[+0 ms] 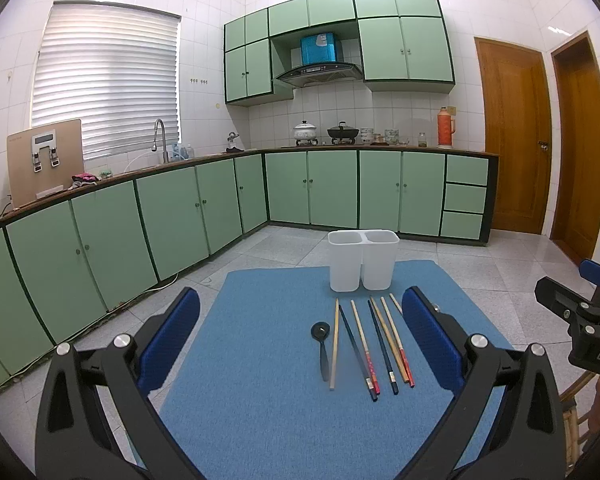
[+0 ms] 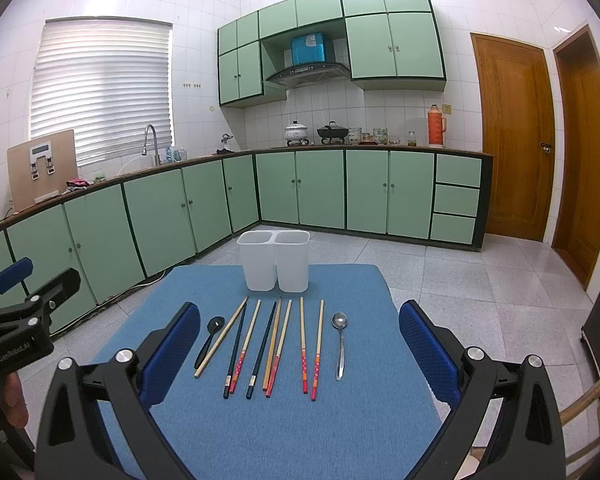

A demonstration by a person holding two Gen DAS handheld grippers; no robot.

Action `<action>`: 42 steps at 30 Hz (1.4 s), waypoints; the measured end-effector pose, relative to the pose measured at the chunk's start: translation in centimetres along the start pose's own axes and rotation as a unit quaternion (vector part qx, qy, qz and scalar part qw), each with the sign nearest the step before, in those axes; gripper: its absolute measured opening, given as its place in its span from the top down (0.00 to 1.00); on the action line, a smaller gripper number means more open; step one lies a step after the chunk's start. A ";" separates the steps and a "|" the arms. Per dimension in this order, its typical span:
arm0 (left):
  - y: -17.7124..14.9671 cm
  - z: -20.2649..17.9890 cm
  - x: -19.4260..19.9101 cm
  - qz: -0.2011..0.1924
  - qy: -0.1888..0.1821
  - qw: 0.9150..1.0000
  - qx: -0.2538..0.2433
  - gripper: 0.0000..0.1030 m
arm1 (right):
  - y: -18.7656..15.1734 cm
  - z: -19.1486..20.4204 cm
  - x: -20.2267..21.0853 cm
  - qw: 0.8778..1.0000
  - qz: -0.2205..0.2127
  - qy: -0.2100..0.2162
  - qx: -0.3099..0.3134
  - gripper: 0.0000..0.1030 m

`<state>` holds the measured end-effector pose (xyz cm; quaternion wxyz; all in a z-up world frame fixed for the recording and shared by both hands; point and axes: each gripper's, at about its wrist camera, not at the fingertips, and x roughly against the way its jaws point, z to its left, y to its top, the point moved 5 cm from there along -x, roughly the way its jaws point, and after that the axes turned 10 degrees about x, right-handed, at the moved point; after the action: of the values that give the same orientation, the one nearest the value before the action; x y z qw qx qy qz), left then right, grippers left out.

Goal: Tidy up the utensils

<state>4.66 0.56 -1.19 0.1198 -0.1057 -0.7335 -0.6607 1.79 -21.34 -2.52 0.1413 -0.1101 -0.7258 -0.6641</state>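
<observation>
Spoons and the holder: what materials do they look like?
Right spoon: metal, probably stainless, going by its polished silver glints. Black spoon: likely plastic, though its dark glossy surface could be lacquered wood. Holder: white plastic with a matte, slightly translucent look; two joined compartments with thin moulded walls.

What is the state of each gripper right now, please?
Left gripper: open, holding nothing.
Right gripper: open, holding nothing.
</observation>
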 end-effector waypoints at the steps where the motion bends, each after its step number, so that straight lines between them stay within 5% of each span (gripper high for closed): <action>1: 0.0 0.0 0.0 0.000 0.000 1.000 0.000 0.05 | 0.0 0.0 0.0 1.000 0.000 0.000 0.000 0.06; 42: -0.5 1.0 -0.7 0.015 0.003 1.000 0.001 0.05 | -0.3 0.3 -1.2 1.000 0.014 0.001 0.000 0.06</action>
<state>5.12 1.52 -1.93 0.1319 -0.1149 -0.7321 -0.6584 2.76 -21.04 -3.21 0.1515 -0.1192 -0.7239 -0.6624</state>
